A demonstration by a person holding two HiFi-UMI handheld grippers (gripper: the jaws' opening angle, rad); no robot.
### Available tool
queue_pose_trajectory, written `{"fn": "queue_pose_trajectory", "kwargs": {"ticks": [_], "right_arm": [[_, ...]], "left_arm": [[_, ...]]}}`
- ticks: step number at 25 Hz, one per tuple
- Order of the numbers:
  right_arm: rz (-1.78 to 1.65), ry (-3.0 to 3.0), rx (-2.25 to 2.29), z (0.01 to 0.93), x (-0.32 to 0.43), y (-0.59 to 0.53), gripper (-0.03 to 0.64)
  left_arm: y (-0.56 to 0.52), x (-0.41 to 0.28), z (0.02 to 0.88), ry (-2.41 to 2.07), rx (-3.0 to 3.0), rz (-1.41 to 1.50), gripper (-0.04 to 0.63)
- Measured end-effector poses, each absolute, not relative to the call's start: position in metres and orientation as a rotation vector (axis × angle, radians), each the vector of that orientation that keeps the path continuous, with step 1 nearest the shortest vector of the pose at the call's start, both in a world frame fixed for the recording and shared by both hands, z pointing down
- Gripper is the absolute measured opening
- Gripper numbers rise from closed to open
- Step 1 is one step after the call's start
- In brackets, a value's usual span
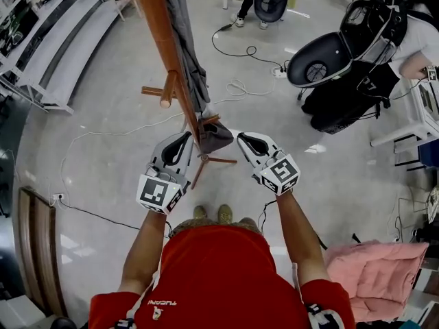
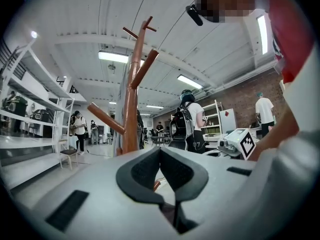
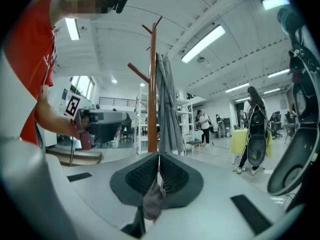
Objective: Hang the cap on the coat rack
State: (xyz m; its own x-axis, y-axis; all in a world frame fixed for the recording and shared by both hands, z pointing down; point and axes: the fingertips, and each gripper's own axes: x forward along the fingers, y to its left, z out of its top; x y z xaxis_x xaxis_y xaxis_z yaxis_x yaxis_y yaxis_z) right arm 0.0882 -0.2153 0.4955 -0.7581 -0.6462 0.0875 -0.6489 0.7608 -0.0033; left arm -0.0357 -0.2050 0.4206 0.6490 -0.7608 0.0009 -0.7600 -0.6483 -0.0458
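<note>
The wooden coat rack (image 1: 164, 40) rises right in front of me, and a grey garment (image 1: 186, 46) hangs on it. A dark grey cap (image 1: 215, 137) hangs low beside the pole, between my two grippers. My right gripper (image 1: 240, 138) touches the cap's right edge. In the right gripper view its jaws are shut on a fold of the cap's grey cloth (image 3: 152, 200), with the rack pole (image 3: 152, 94) straight ahead. My left gripper (image 1: 190, 137) sits at the cap's left side. Its pads (image 2: 150, 166) meet with nothing between them, and the rack (image 2: 131, 109) stands just beyond.
The rack's feet (image 1: 221, 160) spread on the floor in front of my shoes. A person with bulky black gear (image 1: 343, 53) stands at the upper right. Cables (image 1: 240, 88) lie on the floor behind the rack. White shelves (image 1: 48, 40) stand at the left and a pink jacket (image 1: 377, 273) lies at the lower right.
</note>
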Motion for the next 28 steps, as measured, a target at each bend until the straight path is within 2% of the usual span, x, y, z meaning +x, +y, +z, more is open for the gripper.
{"fn": "queue_pose_trajectory", "kwargs": {"ticks": [12, 28], "right_arm": [[-0.175, -3.115, 1.162, 0.358, 0.051, -0.170, 0.026], [-0.227, -3.108, 1.201, 0.345, 0.044, -0.157, 0.023]], "left_arm": [[-0.180, -0.023, 0.361, 1.105, -2.869, 0.120, 0.009], [-0.175, -0.026, 0.351, 1.049, -2.868, 0.158, 0.009]]}}
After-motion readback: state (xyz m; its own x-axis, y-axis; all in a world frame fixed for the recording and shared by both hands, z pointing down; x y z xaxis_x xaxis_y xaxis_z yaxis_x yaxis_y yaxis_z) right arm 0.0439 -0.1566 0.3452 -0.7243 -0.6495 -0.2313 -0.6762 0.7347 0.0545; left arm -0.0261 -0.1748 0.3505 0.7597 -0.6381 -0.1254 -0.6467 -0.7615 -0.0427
